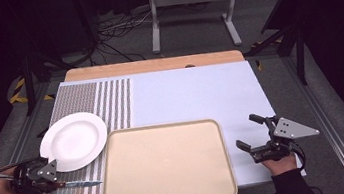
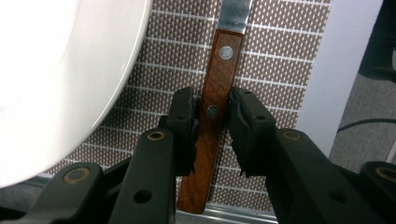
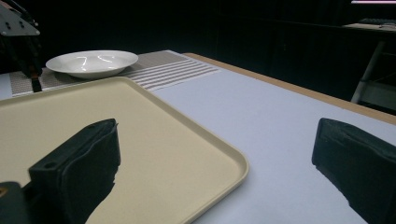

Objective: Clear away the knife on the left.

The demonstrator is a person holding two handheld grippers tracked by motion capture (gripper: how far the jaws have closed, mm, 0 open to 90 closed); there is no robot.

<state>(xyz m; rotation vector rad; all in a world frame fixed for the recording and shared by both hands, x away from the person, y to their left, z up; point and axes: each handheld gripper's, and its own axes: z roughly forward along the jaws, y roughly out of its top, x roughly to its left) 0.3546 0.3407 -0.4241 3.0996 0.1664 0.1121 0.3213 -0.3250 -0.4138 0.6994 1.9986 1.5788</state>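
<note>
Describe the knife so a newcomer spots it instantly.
Start at the big beige tray, then look off its left edge to the patterned mat under the white plate. The knife lies just nearer than the plate, its brown riveted wooden handle clamped in the left hand-held gripper, steel blade pointing at the tray.

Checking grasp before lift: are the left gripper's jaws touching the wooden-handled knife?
Touching. In the left gripper view, the left gripper has both jaws pressed against the wooden-handled knife, with no gap visible.
</note>
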